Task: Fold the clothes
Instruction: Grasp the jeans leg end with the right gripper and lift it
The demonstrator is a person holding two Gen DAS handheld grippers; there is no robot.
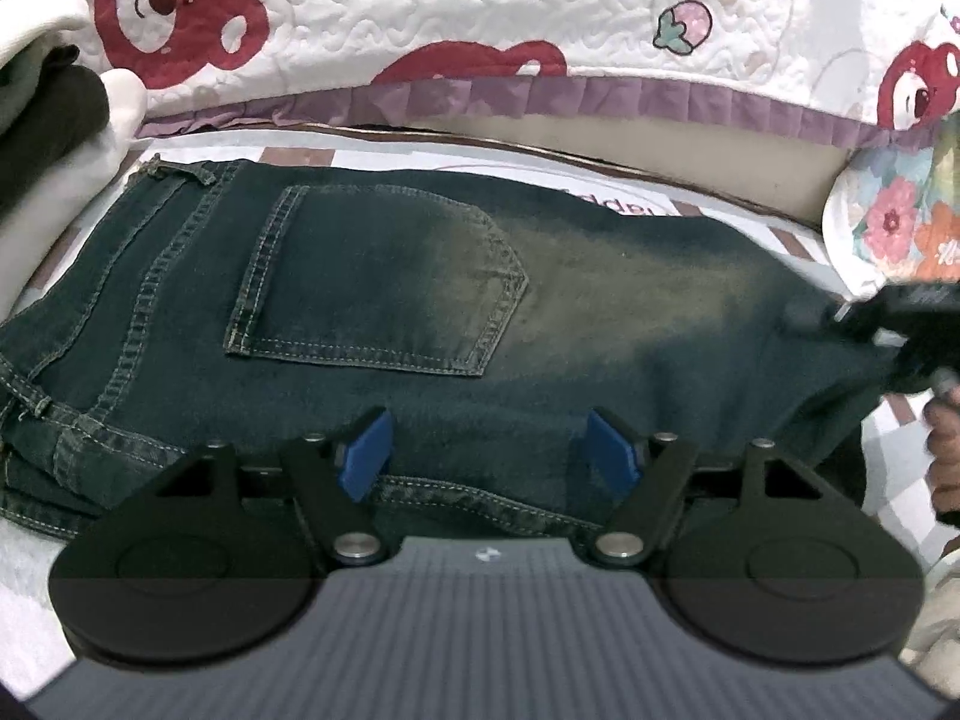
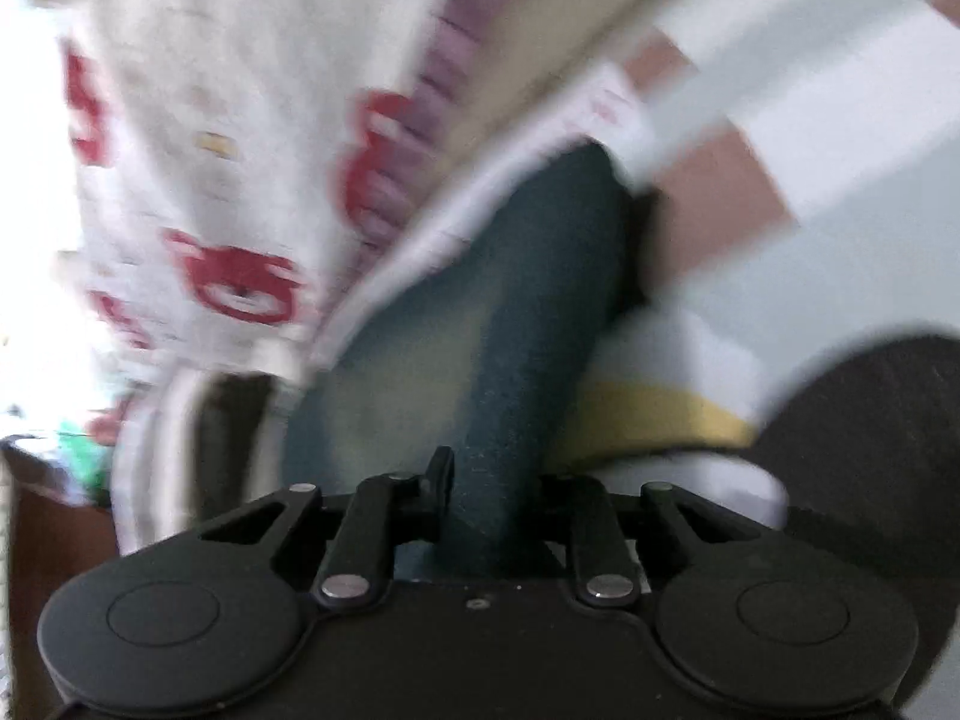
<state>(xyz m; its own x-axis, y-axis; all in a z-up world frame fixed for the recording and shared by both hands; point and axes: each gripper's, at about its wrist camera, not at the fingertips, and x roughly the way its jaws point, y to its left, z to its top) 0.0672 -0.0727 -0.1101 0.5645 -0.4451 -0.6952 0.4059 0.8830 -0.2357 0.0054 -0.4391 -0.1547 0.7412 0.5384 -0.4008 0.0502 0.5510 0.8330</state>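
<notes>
Dark blue jeans lie folded flat across the bed, back pocket up and waistband to the left. My left gripper hovers over their near edge, open, its blue pads wide apart with only denim beneath. At the right end of the jeans, the right gripper shows as a dark blurred shape with a hand behind it. The right wrist view is blurred. There a raised fold of the jeans runs straight between the fingers of my right gripper, which are drawn in close and shut on the denim.
A white quilt with red bears and a purple hem hangs behind the jeans. Folded white and dark clothes are piled at the left. A floral pillow sits at the right. A white and yellow cloth lies beside the right gripper.
</notes>
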